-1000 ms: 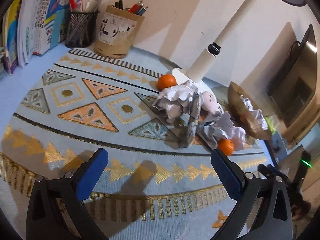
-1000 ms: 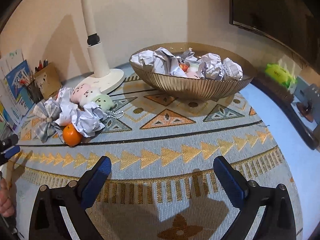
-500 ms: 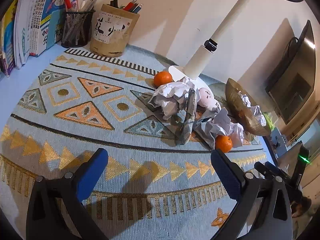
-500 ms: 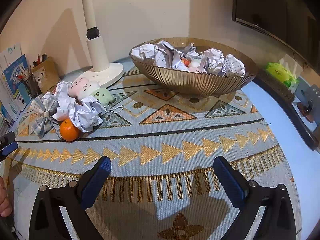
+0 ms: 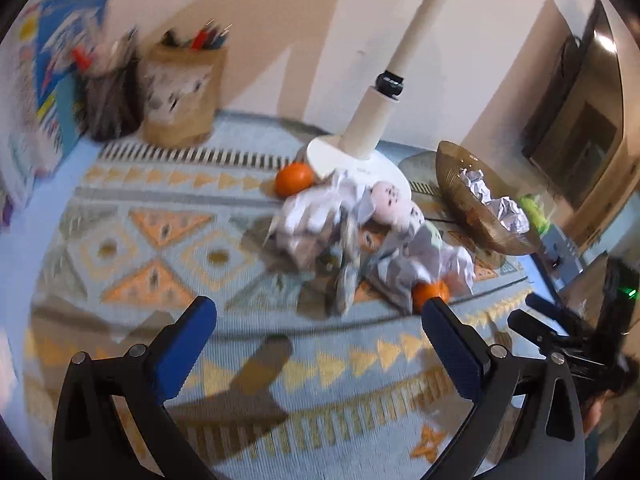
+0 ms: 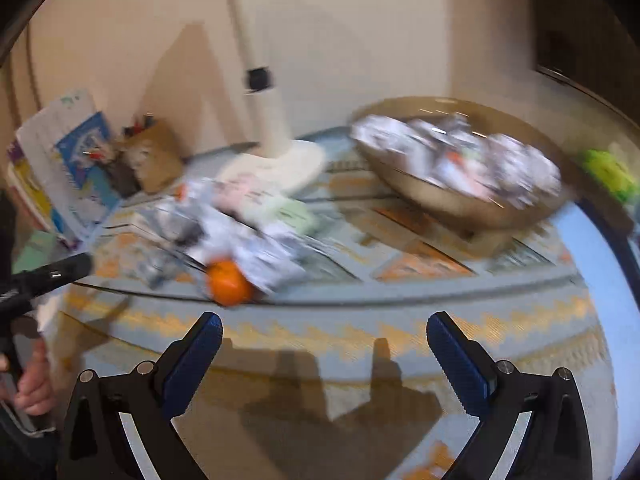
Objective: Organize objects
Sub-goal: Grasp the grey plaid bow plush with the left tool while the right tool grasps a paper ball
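A: Status of grippers? Why nothing held?

B: Left gripper (image 5: 319, 334) fingers spread wide, nothing between. Right gripper (image 6: 324, 340) same: wide apart, empty. Both hover above the patterned mat (image 5: 120, 240) on the surface, short of the clutter. My read: approach stage, spread in advance to take a bulky item.

A: Where's the stuff to sort, rel. to lamp base?

B: Lamp base (image 5: 340, 156) = landmark. Pile sits just in front of it, touching or nearly so. Contents: crumpled paper balls (image 5: 312, 220), pink plush toy (image 5: 390, 202), checked fabric bow (image 5: 348, 264), pale green plush (right view only, blurred). One tangerine (image 5: 294, 179) touches the base's left edge; second tangerine (image 6: 229, 282) at the pile's near edge, away from base, tucked against paper. Gold bowl (image 6: 472, 204) to the right of the base, apart from pile, already holds paper balls + something reddish; prob. the drop-off, hence pile left beside it.

A: Orientation, long axis?

B: Tangerines and paper balls roundish, no real axis. Bow is the only elongated item: long axis runs roughly from the base toward the left gripper, lying draped. Pile as a whole stretches from base diagonally toward the bowl side. Right view heavily smeared, so finer detail = can't tell.

A: Likely first pick?

B: Guess: near tangerine; closest to right gripper's left finger line, rolls easily, so centre it.
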Motion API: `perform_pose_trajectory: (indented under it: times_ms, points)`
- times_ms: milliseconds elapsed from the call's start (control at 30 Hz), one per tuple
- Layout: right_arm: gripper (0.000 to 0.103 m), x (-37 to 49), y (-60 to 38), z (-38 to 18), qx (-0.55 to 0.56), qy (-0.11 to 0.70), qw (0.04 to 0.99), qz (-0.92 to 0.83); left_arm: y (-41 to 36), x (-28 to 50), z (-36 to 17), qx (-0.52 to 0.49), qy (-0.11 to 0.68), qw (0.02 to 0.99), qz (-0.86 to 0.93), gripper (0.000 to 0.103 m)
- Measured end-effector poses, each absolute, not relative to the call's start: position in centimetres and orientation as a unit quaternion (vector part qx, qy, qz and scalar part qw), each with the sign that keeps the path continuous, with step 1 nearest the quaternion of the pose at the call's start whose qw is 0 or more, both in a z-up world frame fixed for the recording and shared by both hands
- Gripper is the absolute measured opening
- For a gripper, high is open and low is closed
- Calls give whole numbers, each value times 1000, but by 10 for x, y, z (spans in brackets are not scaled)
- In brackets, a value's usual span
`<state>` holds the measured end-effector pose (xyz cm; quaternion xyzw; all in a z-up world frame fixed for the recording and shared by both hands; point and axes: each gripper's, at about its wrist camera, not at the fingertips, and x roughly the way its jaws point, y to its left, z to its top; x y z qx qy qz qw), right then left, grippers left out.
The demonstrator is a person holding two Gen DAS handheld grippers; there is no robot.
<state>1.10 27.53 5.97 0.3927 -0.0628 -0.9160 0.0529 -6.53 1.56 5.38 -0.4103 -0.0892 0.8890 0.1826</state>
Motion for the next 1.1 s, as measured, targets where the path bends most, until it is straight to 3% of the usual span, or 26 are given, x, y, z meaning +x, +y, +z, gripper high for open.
perform_pose_trajectory:
  times_ms: [67,167,300,333,367,400,467,600,767,800,867,967,1100]
  points:
    - [102,0,261,57,399,-51,65,-913,28,-80,60,-398,-57,187,896,102]
    - [88,-19,243,43,415,-22,44,-909,35,-108,55,-419,-56,193,885,102]
    - [85,-37,256,29,425,-84,46,-900,45,-133,37,-449,-64,210,866,101]
    - [82,-38,257,29,421,-88,44,-902,46,-133,33,-447,-67,212,866,96]
    - [72,-40,258,30,418,-87,42,-903,48,-131,28,-451,-67,215,863,91]
    - [58,-41,259,29,418,-85,42,-903,49,-129,27,-453,-64,213,864,89]
    - [40,-42,261,28,413,-102,64,-903,44,-121,26,-455,-60,203,865,89]
    - [37,-31,269,31,403,-125,70,-904,35,-103,28,-466,-81,233,850,89]
    - [37,-1,276,48,380,-132,75,-912,59,-96,34,-450,-37,231,862,89]
    - [37,4,277,49,378,-131,74,-914,64,-100,33,-449,-40,235,861,85]
    - [38,13,280,48,374,-133,79,-914,76,-113,25,-467,-30,240,850,36]
    - [38,20,285,40,372,-137,80,-914,80,-121,14,-474,-24,232,849,13]
    - [38,28,292,42,366,-158,98,-912,67,-103,21,-466,-50,242,850,11]
